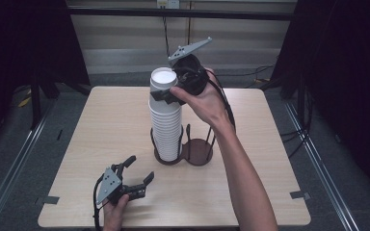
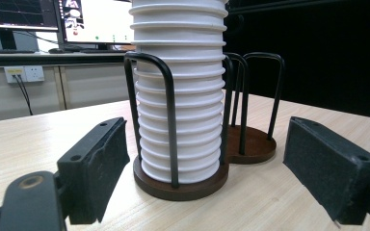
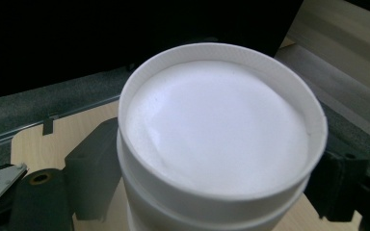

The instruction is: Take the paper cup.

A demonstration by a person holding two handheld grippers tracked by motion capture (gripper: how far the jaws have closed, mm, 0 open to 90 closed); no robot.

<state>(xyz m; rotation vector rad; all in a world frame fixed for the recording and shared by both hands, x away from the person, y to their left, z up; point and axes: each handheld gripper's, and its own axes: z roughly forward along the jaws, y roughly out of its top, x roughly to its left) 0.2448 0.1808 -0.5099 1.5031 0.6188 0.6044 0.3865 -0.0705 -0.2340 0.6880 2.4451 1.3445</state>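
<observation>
On the table, inside the near ring of the wire holder, standing as a tall stack of upturned white cups, with the top cup well above the wire loops. Up there, flanked by the jaws of the right gripper, one pad on each side of the wall just below the upturned base; impossible to tell whether pressing in or merely just beside. Down near the front left edge, held low in a hand: the left gripper, jaws spread wide, grasping nothing, aimed at the foot of the stack yet apart from it. Likely to go wrong in several ways. Squeezing too hard: thin paper wall dented or buckled. Lifting straight off the nested cups: risk of dragging up two or three together, through friction between the walls. Pulling at a slant rather than along the axis: risk of tilting the whole column, tall and supported only low down by the loops, and of tipping it over the wires or sliding the holder across the table, with nothing bracing the base. Gripping too lightly: slipping off the smooth wall and coming away empty. Safer, probably, to steady the lower cups or the holder with the free jaws before pulling.
</observation>
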